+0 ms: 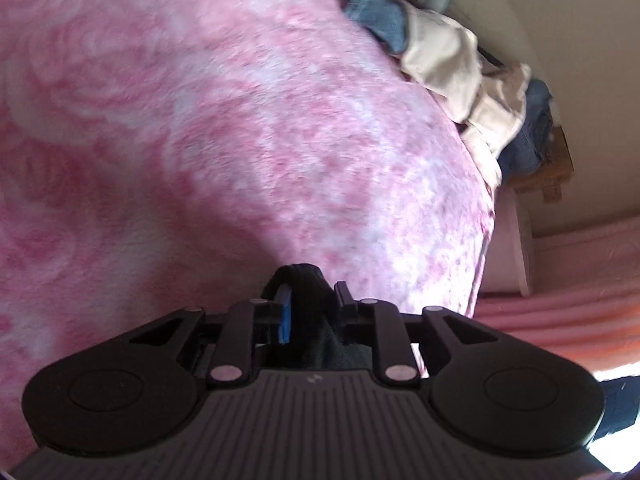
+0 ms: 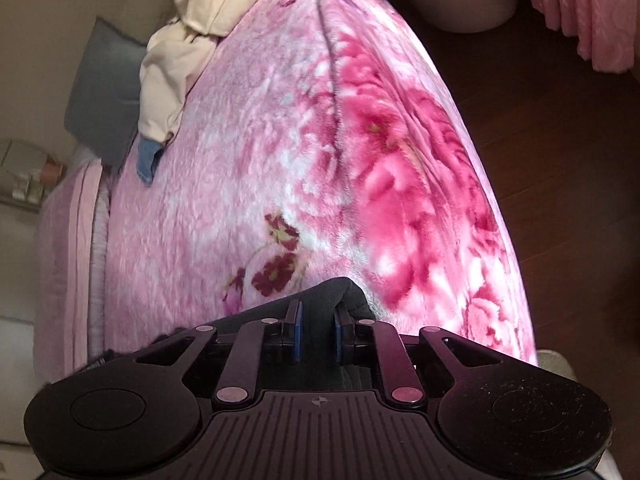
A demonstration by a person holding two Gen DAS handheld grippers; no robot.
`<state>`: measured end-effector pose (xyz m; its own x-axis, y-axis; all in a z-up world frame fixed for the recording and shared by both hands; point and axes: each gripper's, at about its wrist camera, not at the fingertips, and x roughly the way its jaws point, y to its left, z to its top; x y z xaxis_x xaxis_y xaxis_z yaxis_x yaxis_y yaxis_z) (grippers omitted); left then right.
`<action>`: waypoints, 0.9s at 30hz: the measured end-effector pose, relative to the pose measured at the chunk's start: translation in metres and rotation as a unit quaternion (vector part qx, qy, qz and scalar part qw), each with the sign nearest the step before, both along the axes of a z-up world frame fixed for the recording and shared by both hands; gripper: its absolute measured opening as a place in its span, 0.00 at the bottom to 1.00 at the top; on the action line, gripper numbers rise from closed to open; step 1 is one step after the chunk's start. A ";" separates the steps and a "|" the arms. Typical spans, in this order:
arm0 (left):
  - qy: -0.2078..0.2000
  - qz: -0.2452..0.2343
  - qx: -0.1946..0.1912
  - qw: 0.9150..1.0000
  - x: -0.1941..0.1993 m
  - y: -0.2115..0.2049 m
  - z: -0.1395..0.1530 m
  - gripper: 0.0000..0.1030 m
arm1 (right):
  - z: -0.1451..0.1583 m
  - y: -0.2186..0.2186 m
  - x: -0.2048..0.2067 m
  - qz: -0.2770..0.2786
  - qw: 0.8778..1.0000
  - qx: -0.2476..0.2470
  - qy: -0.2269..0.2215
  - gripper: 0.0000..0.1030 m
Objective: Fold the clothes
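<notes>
My left gripper point(image 1: 312, 300) is shut on a fold of black garment point(image 1: 308, 280) that bunches between its blue-padded fingers, held above the pink floral blanket point(image 1: 240, 120). My right gripper point(image 2: 317, 320) is shut on another part of the black garment point(image 2: 332, 292), which drapes over its fingers and trails off to the left. It hangs above the pink blanket point(image 2: 280, 140) near the bed's edge. Most of the black garment is hidden below both grippers.
A pile of cream cloth point(image 1: 452, 64) and blue denim point(image 1: 376, 12) lies at the bed's far edge; it also shows in the right wrist view point(image 2: 180, 48). A grey pillow point(image 2: 104, 88) leans beside it. Dark wooden floor point(image 2: 560, 140) lies right of the bed.
</notes>
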<state>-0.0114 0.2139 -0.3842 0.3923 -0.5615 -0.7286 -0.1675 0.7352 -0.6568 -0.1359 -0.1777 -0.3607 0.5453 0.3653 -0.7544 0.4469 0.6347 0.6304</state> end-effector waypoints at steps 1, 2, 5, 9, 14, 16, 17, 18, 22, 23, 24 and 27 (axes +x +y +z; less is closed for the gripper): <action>-0.007 -0.010 0.016 1.000 -0.005 0.000 0.011 0.20 | 0.006 0.000 -0.001 0.009 1.000 -0.006 0.000 0.25; -0.010 -0.022 0.033 0.999 -0.013 0.001 0.021 0.24 | 0.016 0.000 -0.006 0.019 1.000 -0.017 -0.004 0.33; 0.002 -0.050 0.051 0.997 -0.049 0.012 0.035 0.27 | 0.031 0.003 -0.034 0.043 0.999 -0.019 -0.007 0.41; 0.029 -0.042 0.042 0.998 -0.103 0.029 0.031 0.31 | 0.028 0.017 -0.074 0.072 0.997 0.011 0.004 0.41; 0.044 0.003 0.013 0.999 -0.139 0.041 0.012 0.29 | 0.015 0.034 -0.097 0.080 0.996 0.027 0.002 0.41; 0.030 0.012 0.001 0.999 -0.142 0.043 0.012 0.11 | 0.014 0.035 -0.099 0.074 0.997 0.033 -0.007 0.35; 0.022 0.013 -0.002 1.000 -0.144 0.044 0.012 0.09 | 0.015 0.035 -0.099 0.075 0.997 0.029 -0.013 0.18; 0.014 0.014 -0.004 1.000 -0.146 0.045 0.013 0.08 | 0.017 0.035 -0.099 0.078 0.997 0.021 -0.018 0.17; -0.039 -0.015 0.024 0.999 -0.155 0.051 0.019 0.09 | 0.024 0.041 -0.104 0.097 0.994 -0.022 -0.046 0.13; -0.046 -0.032 0.051 0.997 -0.156 0.046 0.015 0.10 | 0.019 0.045 -0.105 0.106 0.993 -0.041 -0.041 0.13; -0.054 -0.046 0.078 0.994 -0.157 0.040 0.013 0.10 | 0.014 0.050 -0.105 0.115 0.991 -0.061 -0.037 0.13; -0.073 -0.068 0.141 0.985 -0.155 0.021 0.023 0.11 | 0.016 0.068 -0.102 0.139 0.983 -0.112 -0.041 0.16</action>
